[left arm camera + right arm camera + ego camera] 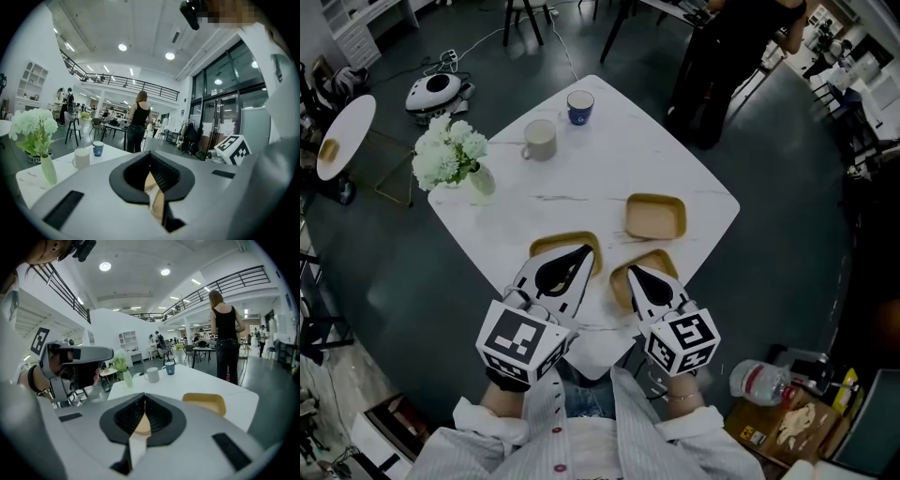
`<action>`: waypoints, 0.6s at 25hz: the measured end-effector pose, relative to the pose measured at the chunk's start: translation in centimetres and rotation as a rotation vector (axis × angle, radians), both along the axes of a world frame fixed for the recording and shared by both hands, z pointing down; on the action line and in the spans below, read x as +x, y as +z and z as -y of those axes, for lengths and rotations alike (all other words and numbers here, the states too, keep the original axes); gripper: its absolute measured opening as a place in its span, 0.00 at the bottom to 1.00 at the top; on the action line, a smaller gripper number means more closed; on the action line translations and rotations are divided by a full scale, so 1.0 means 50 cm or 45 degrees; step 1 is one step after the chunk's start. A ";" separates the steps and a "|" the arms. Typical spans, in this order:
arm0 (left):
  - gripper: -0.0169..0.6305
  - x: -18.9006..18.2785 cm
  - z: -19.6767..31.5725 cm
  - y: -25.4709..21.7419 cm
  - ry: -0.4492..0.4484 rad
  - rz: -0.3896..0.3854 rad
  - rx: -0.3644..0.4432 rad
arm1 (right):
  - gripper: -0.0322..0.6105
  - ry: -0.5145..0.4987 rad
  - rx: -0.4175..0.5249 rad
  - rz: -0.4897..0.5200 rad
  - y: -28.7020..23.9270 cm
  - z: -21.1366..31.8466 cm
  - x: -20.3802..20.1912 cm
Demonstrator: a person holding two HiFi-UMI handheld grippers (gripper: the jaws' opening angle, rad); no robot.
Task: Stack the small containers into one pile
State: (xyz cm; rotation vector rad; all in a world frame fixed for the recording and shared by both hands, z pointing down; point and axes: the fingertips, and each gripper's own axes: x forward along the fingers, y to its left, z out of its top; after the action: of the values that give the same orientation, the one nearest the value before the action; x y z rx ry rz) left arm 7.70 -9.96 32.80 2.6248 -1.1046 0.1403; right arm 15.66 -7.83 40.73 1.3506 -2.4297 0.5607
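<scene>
**Fig.** Pre-grasp step, as judged; no pile yet. L claw (586, 249) and R claw (630, 270) are hovering at lower centre, each w/ jaws closed tip to tip and gripping nothing. Three trays are lying apart on the table (609, 150): left tray (540, 247) below L claw, mid tray (662, 262) below R claw, far tray (655, 217) centre right. Next move: jaws need opening, then closing on a tray rim.
</scene>
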 end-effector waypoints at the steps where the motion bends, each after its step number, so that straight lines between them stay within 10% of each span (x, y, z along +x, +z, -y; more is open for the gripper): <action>1: 0.05 -0.001 0.000 0.007 0.001 -0.003 -0.010 | 0.07 0.003 -0.020 -0.006 0.013 -0.003 -0.001; 15: 0.05 -0.001 -0.017 0.088 0.036 -0.016 -0.119 | 0.16 -0.003 -0.293 -0.127 0.187 -0.050 -0.011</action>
State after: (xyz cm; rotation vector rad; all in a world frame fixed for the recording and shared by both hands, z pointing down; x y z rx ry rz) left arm 7.65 -9.09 37.21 2.5558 -1.0312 0.1769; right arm 15.09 -5.33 50.10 1.2496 -2.2097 0.7293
